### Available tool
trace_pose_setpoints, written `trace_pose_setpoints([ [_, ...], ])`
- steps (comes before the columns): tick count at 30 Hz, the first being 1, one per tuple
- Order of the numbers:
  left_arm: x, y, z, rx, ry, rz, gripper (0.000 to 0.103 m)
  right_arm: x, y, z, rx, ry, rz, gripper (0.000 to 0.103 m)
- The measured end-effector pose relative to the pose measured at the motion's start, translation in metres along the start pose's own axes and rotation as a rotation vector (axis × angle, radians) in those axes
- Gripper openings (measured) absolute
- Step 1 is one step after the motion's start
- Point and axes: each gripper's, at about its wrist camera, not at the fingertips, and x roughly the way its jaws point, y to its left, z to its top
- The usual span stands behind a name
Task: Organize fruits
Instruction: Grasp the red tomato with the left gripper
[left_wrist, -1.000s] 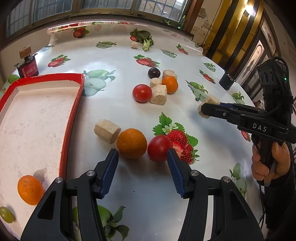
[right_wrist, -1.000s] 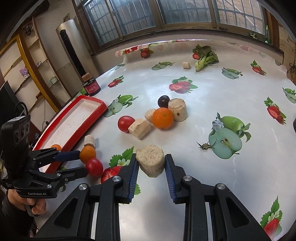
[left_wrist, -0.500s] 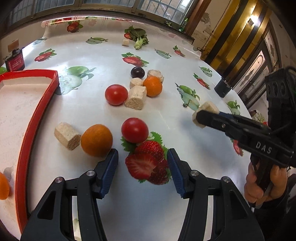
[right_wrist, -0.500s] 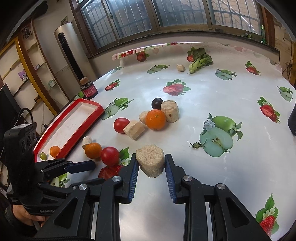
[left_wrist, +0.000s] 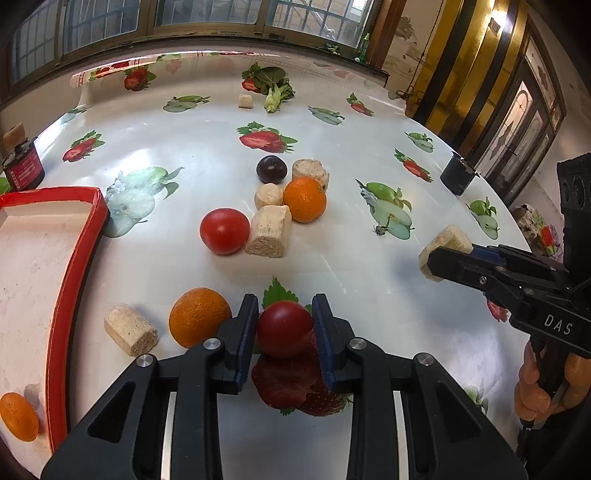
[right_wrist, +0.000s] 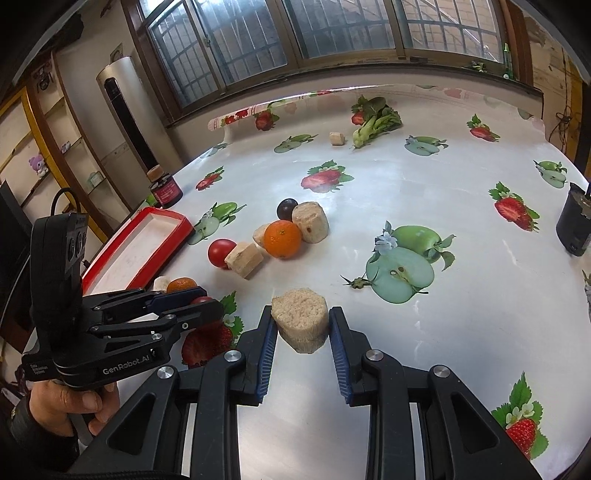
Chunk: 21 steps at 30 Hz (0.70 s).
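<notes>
My left gripper (left_wrist: 284, 301) is closing on a red tomato (left_wrist: 284, 328), and its pads press the fruit from both sides over a printed strawberry. An orange (left_wrist: 199, 317) lies just left of it. The red tray (left_wrist: 85, 243) at the left holds a small orange (left_wrist: 18, 416). My right gripper (right_wrist: 300, 314) is shut on a beige cork-like block (right_wrist: 301, 325) held above the table. Further back sit a second tomato (left_wrist: 224, 230), another orange (left_wrist: 304, 199) and a dark plum (left_wrist: 271, 169) among beige blocks.
A beige block (left_wrist: 131, 328) lies between the near orange and the tray. A red jar (left_wrist: 23, 166) stands behind the tray, a dark cup (left_wrist: 457, 177) at the right edge, leafy greens (left_wrist: 275, 88) at the far side. The tablecloth carries printed fruit.
The left gripper moved right from the tray side to the near tomato and closed on it. The right gripper kept its hold on the beige block and shifted slightly.
</notes>
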Motion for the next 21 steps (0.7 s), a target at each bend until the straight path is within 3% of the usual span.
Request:
trace_pose_setpoints([
  [8,-0.025,0.001,-0.016,-0.008,-0.014,0.002,0.027,-0.013,0.005,-0.001,-0.011,-0.017,-0.008,0.029],
  [21,-0.093,0.026,-0.031,-0.040,-0.125,0.067,0.027,-0.014,0.052,-0.002,-0.076,-0.013,0.041,0.029],
])
